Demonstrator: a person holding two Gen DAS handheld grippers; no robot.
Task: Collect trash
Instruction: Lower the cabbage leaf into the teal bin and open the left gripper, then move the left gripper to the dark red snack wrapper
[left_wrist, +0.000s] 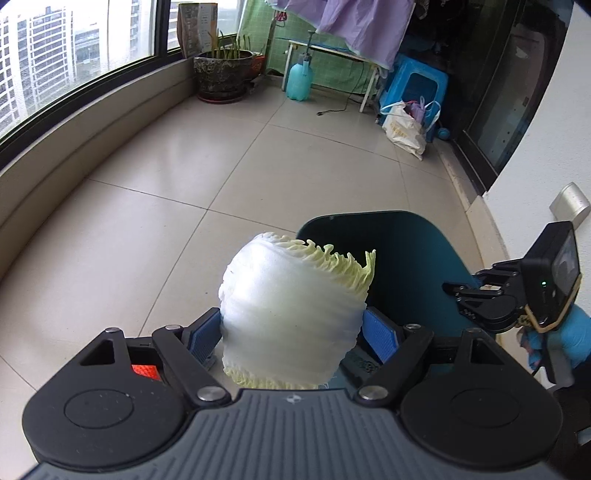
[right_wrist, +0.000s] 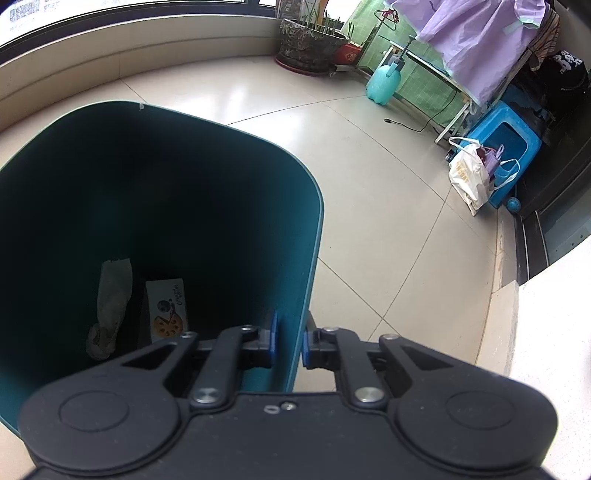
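2 grippers share the job: the left gripper (left_wrist: 291, 332) is clamped on a pale white-and-yellow napa cabbage chunk (left_wrist: 291, 295) held in the air, while the right gripper (right_wrist: 289, 341) pinches the near wall of the dark teal plastic bin (right_wrist: 310, 221). This looks like the carry step; next the cabbage must travel toward 2 o'clock over the bin's mouth and be released. Inside lie a crumpled white wrapper (right_wrist: 110, 302) and a printed card box (right_wrist: 168, 310); nothing blocks the opening.

Soft daylight is thrown in from the window (left_wrist: 74, 55), glare is seen on floor tiles (left_wrist: 177, 147), edges are fisheye-bent, bin interior (right_wrist: 147, 203) stays murky.
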